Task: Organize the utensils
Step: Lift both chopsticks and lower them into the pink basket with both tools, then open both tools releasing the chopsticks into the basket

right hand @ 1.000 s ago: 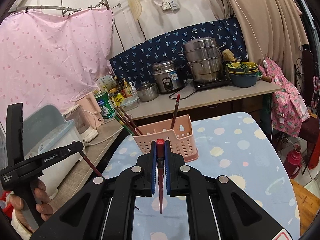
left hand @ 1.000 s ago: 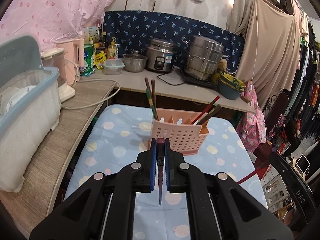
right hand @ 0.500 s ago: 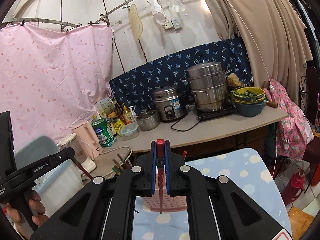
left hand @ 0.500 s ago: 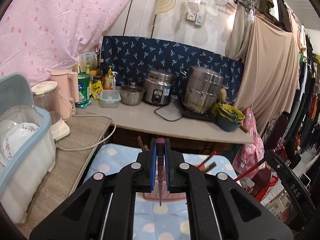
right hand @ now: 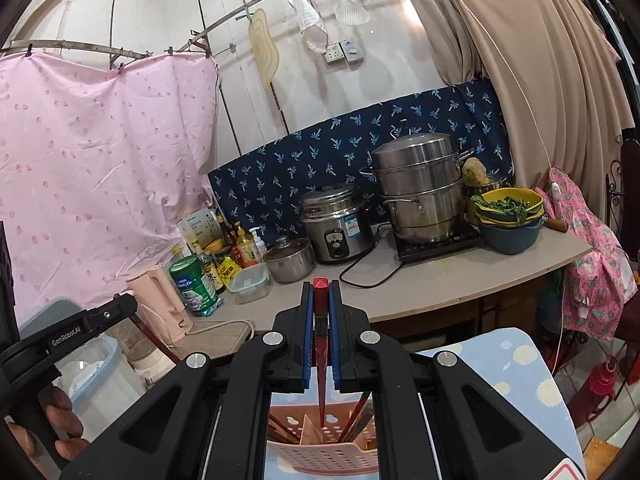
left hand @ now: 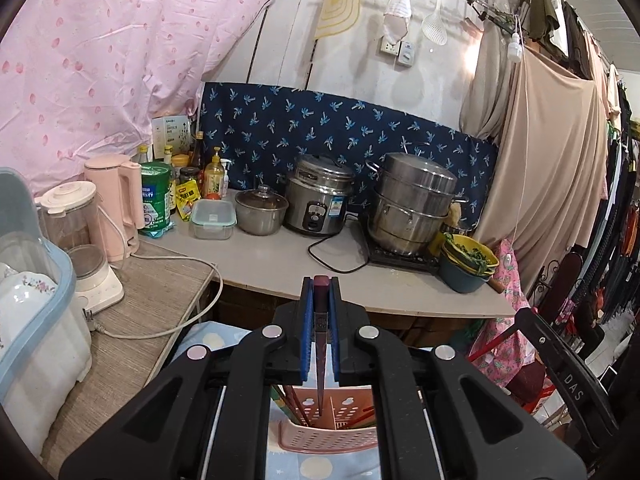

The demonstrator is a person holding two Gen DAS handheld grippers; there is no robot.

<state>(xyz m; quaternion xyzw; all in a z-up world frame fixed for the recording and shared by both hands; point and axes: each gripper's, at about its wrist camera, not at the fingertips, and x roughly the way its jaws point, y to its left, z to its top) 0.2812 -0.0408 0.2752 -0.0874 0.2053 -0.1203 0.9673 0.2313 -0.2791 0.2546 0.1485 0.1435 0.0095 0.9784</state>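
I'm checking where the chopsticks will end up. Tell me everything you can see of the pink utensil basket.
The pink utensil basket looks like plastic, with perforated walls and inner dividers that split it into compartments. It stands upright on a blue cloth with pale dots, low in both wrist views and partly hidden by the gripper frames. Several dark and red chopsticks already stand in it, leaning. Neither held chopstick touches it.

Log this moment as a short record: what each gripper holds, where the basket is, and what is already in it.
left gripper: shut on a dark red chopstick, tip pointing down over the basket
right gripper: shut on a red chopstick, tip over the basket
basket: pink, on the dotted blue tablecloth, divided inside
basket contents: several chopsticks leaning in compartments
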